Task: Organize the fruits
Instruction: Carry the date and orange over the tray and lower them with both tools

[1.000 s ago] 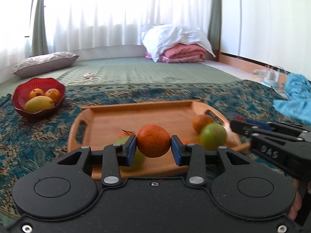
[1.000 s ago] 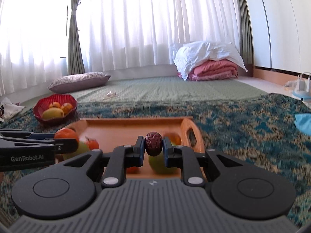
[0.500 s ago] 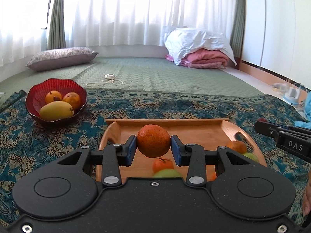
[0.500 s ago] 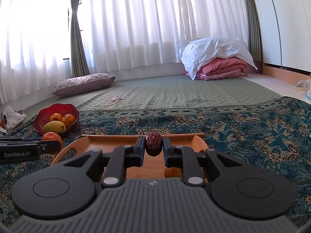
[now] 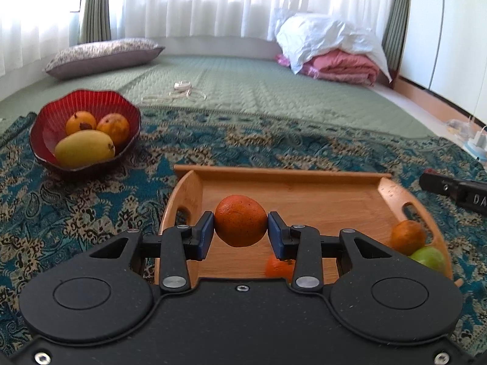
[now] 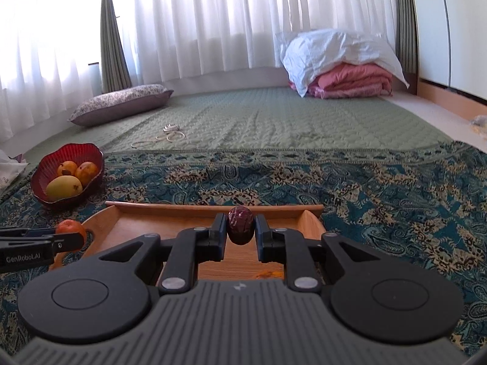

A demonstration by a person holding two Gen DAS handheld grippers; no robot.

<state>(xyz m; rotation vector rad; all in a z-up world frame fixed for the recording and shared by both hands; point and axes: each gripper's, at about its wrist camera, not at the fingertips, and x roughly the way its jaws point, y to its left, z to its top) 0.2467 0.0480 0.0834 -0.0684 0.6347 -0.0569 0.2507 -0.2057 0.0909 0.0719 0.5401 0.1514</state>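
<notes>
My left gripper (image 5: 241,233) is shut on an orange (image 5: 241,224) and holds it above the wooden tray (image 5: 304,194). On the tray lie a small orange (image 5: 408,237), a green fruit (image 5: 429,258) and another orange (image 5: 278,266), partly hidden. My right gripper (image 6: 241,233) is shut on a small dark red wrinkled fruit (image 6: 241,224) above the same tray (image 6: 127,222). A red bowl (image 5: 45,127) with a mango (image 5: 85,149) and two orange fruits stands to the left; it also shows in the right wrist view (image 6: 42,176).
The tray and bowl stand on a blue patterned rug (image 5: 91,213) over a green quilted mat (image 5: 258,91). A pillow (image 5: 103,56), folded bedding (image 5: 334,51) and a white cable (image 5: 182,91) lie farther back. A charger (image 5: 478,143) sits at the right.
Both grippers have risen and drawn back with their fruits still held. The tray now sits lower and nearer in both views, and the left gripper has turned toward the bowl side.
</notes>
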